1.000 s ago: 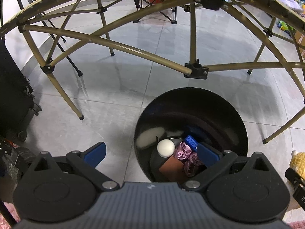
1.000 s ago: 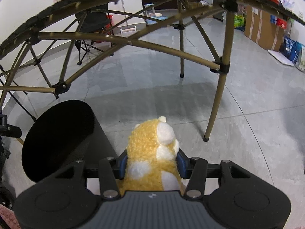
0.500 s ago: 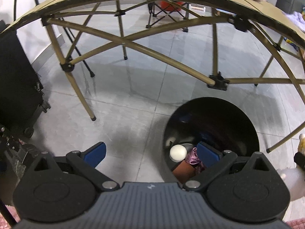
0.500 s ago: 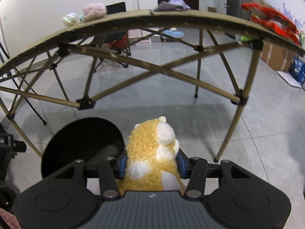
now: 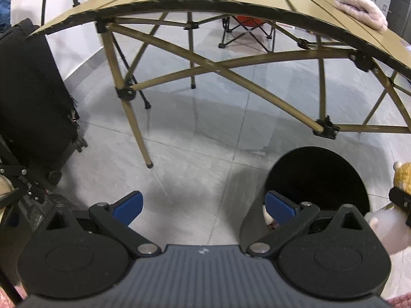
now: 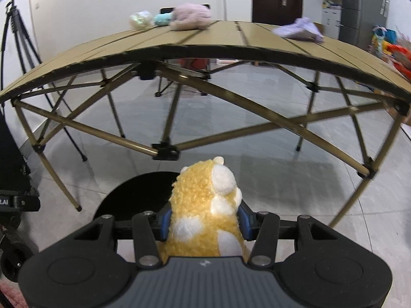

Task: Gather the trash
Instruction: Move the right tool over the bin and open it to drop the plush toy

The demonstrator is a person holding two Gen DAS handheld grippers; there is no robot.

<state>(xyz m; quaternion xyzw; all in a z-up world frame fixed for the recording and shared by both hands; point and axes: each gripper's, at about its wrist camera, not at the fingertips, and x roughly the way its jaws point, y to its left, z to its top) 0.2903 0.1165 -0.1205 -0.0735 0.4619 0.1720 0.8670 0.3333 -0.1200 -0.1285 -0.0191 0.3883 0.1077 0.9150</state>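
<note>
Right tool (image 6: 205, 222) clamped on yellow plush toy (image 6: 205, 205); left tool (image 5: 203, 204) wide apart, empty, beside black bin (image 5: 318, 177).

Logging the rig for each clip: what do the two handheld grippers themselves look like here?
Both look alike: the left gripper and right gripper each have a dark grey ribbed body with a small pale logo, flanked by two round black housings. Black linkage arms with silver pivot pins carry fingers faced with blue pads. No cables or sleeves are visible.
</note>
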